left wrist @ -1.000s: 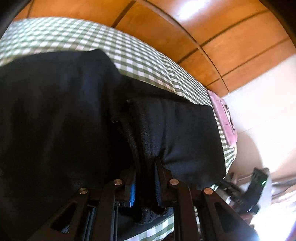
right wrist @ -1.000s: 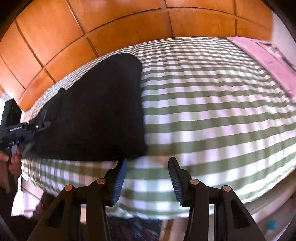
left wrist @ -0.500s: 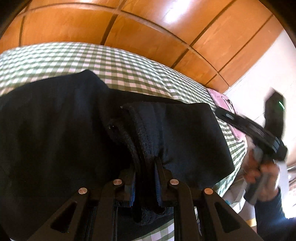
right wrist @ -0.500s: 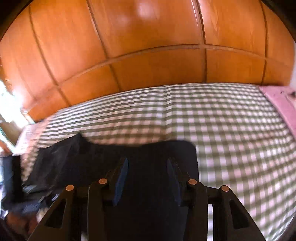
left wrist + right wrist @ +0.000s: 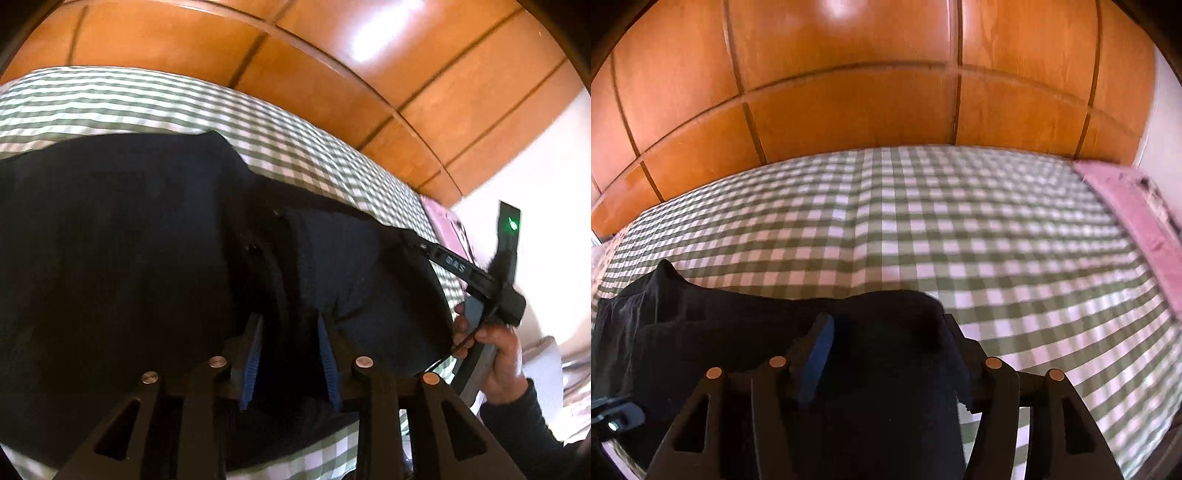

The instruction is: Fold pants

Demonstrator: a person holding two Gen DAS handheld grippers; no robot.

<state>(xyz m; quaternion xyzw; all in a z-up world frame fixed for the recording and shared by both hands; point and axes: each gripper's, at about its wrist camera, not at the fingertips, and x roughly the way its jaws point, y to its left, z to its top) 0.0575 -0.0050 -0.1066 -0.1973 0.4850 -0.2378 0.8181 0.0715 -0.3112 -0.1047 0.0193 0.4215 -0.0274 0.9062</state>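
Two grippers work one pair of dark navy, soft-fabric pants, which lies on the green-and-white checked bed cover directly under and ahead of both tools. Left gripper: its jaws are opening, with a thick bunched ridge of the cloth standing between the blue ribbed pads; the pads look to be parting from the fabric rather than pressing it, so I judge it is letting go. Just right of that ridge, a folded panel of the pants lies flat. Right gripper: its jaws are opening too, and the outer edge of the folded cloth sits between them — the right-hand pad is hidden under the fabric, so I cannot tell whether it touches.

To do this step well, I would open each gripper fully before pulling back, and draw away low and straight, so no pad drags the fold apart. The bunched ridge at the left tool probably wants flattening before any further fold.

Counted: one pair of pants, one checked cover, one pink cloth beyond the right gripper, two grippers, one hand in view.
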